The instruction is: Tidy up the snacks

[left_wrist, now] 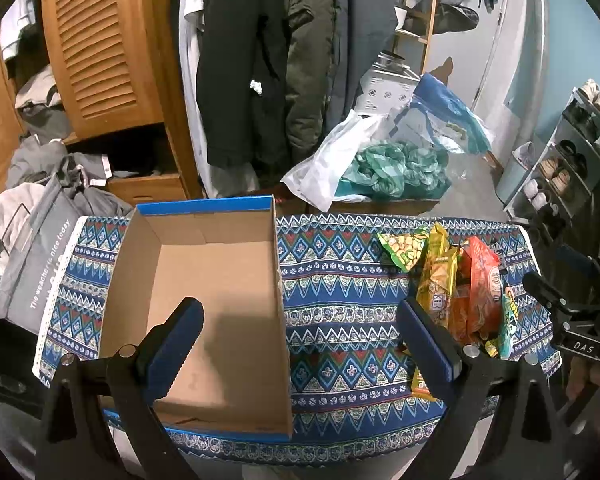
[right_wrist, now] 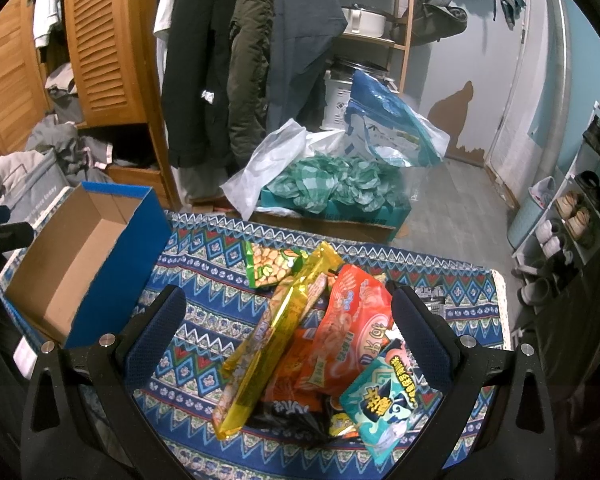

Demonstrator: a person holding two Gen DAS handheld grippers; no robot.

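Hovering with jaws wide apart and empty, the left gripper (left_wrist: 300,344) hangs over the bare cardboard box (left_wrist: 204,304) on the left, right gripper (right_wrist: 288,332) over the snack pile (right_wrist: 320,340) on the right. Nothing's sorted yet, I'd say.

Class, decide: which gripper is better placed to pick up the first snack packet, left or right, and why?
Right. The right gripper is open directly over the snack pile, while the left gripper hangs open by the empty cardboard box.
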